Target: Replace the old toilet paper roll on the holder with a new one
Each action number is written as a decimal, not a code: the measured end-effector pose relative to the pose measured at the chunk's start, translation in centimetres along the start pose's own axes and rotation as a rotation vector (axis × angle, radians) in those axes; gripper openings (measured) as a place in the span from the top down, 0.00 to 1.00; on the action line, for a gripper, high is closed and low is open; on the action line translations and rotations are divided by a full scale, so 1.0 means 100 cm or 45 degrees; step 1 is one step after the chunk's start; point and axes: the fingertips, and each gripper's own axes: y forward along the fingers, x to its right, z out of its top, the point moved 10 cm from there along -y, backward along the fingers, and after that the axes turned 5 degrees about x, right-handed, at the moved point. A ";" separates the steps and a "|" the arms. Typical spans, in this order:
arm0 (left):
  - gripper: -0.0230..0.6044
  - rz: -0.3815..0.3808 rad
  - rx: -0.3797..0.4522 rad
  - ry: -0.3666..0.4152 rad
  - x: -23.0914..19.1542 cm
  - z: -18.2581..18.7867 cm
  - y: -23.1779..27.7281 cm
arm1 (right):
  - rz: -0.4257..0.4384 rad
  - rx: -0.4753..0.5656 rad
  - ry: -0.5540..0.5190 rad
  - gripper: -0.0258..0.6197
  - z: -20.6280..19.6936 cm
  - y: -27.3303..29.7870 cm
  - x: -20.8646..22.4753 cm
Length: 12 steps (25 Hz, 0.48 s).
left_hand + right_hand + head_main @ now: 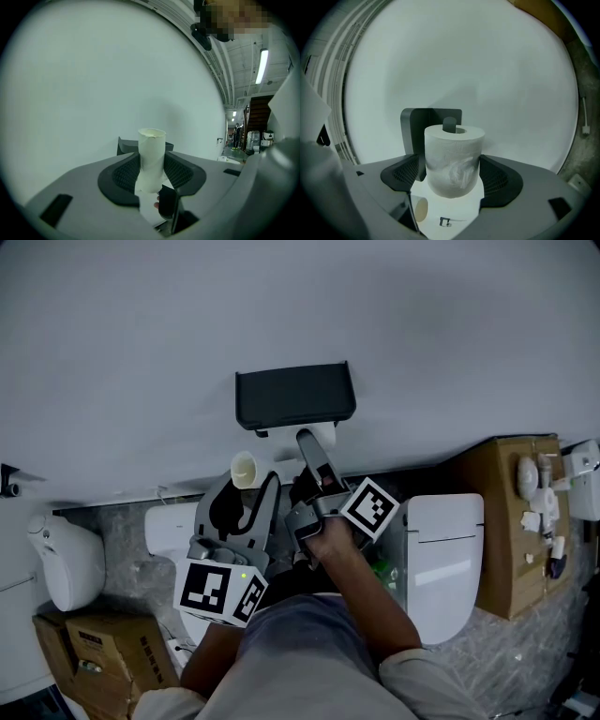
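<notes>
Soft white paper, surely light and squashy: the right gripper point(453, 171) holds the new roll point(453, 157) across its sides; the left gripper point(151, 172) pinches the thin, crushable empty tube point(151, 152).

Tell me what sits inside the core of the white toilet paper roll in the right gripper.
A dark grey peg pokes out of the core of the white toilet paper roll; the paper hides the rest of it.
</notes>
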 end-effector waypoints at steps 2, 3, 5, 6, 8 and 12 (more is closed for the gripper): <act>0.73 -0.010 0.009 0.019 0.001 0.004 0.007 | -0.007 -0.029 0.000 0.35 0.001 -0.003 -0.001; 0.73 -0.013 0.019 0.024 0.001 0.007 0.010 | -0.009 -0.047 0.000 0.35 0.002 -0.005 -0.001; 0.73 -0.017 0.042 0.034 0.003 0.015 0.015 | -0.012 -0.099 -0.018 0.35 0.001 -0.010 -0.002; 0.73 -0.021 0.049 0.039 0.003 0.018 0.018 | -0.015 -0.127 -0.035 0.35 0.000 -0.013 -0.002; 0.73 -0.038 0.056 0.057 0.004 0.025 0.025 | -0.023 -0.181 -0.056 0.35 -0.002 -0.017 -0.001; 0.73 -0.067 0.084 0.110 0.009 0.045 0.033 | -0.013 -0.279 -0.048 0.35 -0.006 -0.033 -0.002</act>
